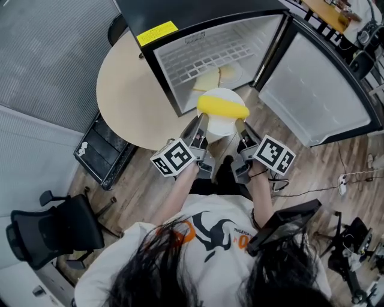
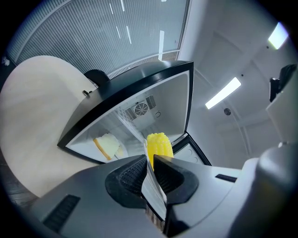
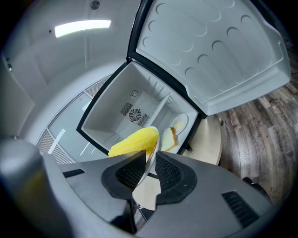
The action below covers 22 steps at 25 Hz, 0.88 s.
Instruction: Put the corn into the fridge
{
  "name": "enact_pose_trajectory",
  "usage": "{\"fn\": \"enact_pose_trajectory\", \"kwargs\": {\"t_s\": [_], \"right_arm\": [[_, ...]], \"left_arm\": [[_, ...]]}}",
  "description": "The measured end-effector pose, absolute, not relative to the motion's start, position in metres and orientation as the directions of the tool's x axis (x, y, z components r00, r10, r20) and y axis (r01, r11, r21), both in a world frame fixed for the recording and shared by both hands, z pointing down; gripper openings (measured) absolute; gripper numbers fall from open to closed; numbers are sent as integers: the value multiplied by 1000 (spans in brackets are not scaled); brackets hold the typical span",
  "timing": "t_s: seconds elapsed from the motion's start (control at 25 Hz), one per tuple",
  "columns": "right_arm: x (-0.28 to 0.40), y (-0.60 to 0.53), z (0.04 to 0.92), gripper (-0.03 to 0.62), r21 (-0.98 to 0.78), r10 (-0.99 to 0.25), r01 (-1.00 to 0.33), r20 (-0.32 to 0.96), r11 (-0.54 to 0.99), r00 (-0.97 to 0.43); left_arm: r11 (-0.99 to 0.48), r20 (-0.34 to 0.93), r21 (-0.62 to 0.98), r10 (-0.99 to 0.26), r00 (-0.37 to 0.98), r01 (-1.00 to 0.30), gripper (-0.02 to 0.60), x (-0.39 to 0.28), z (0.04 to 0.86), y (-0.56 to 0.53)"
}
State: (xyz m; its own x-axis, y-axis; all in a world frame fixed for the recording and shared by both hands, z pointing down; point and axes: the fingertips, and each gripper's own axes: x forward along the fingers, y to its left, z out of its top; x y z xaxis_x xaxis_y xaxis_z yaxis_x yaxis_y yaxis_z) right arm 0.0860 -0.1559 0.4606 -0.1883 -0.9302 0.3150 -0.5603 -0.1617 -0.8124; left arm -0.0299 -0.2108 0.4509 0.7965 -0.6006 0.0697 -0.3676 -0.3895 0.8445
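The open fridge (image 1: 198, 12) stands on a round table (image 1: 129, 90) just ahead of both grippers, with bread (image 1: 210, 78) inside. Between the grippers is a white plate (image 1: 223, 127). The left gripper (image 1: 203, 123) pinches its left rim, the right gripper (image 1: 240, 127) its right rim. The corn (image 1: 223, 108) lies on the plate, just short of the fridge's opening.

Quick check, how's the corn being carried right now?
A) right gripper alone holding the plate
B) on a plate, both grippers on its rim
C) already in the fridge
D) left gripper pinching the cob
B: the corn lies on the plate, with the left gripper and right gripper each shut on its rim, outside the fridge.
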Motion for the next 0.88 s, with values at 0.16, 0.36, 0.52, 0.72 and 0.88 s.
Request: {"fn": "enact_pose_trajectory", "kwargs": {"t_s": [0.16,0.36,0.52,0.72,0.88], "right_arm": [[91,-169,464,58,-817,-926,-556,314,-152,-207],[109,-189,464,60,-814,-917,-566,316,-130,-243],[121,-212,463,60,-815,-908,-569,314,-109,-276],[134,-238,459,60,-808,-898,-584,310,-76,-313],[146,-257,457,60,-801,-892,-596,308,-55,-331]], "left_arm": [[-382,77,842,-613,786,-381,40,-25,453,-223],[-369,76,843,-639,765,-392,40,-10,451,-237],[-358,77,841,-665,743,-407,40,1,448,-255],[-342,76,838,-697,713,-424,40,12,446,-277],[-335,76,835,-714,696,-436,40,23,446,-294]]}}
